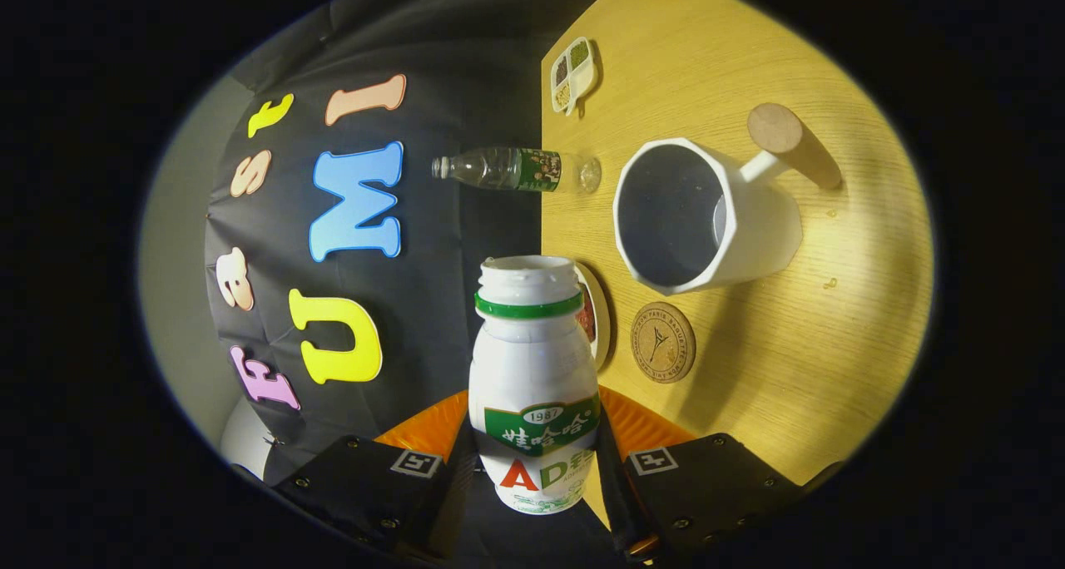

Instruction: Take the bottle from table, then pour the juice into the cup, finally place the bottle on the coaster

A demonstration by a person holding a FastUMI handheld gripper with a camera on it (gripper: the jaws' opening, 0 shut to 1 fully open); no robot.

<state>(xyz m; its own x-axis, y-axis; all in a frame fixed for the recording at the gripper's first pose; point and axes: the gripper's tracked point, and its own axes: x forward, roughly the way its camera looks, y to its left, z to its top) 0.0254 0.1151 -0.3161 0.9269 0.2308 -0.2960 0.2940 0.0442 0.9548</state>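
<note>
My gripper [534, 461] is shut on a white juice bottle [532, 386] with a green neck ring and an open mouth; both fingers press on its sides. The view is rolled about a quarter turn, so the wooden table [749, 369] appears sideways. Beyond the bottle stands a white angular cup [699, 215] with a round wooden handle [790, 143], its dark inside facing me. A round cork coaster [663, 342] lies on the table beside the cup, closer to the fingers. The bottle mouth is short of the cup's rim.
A clear plastic bottle with a green label [516, 170] stands at the table's edge beyond the cup. A small divided dish [573, 74] sits farther off. A round plate [595, 315] peeks out from behind the juice bottle.
</note>
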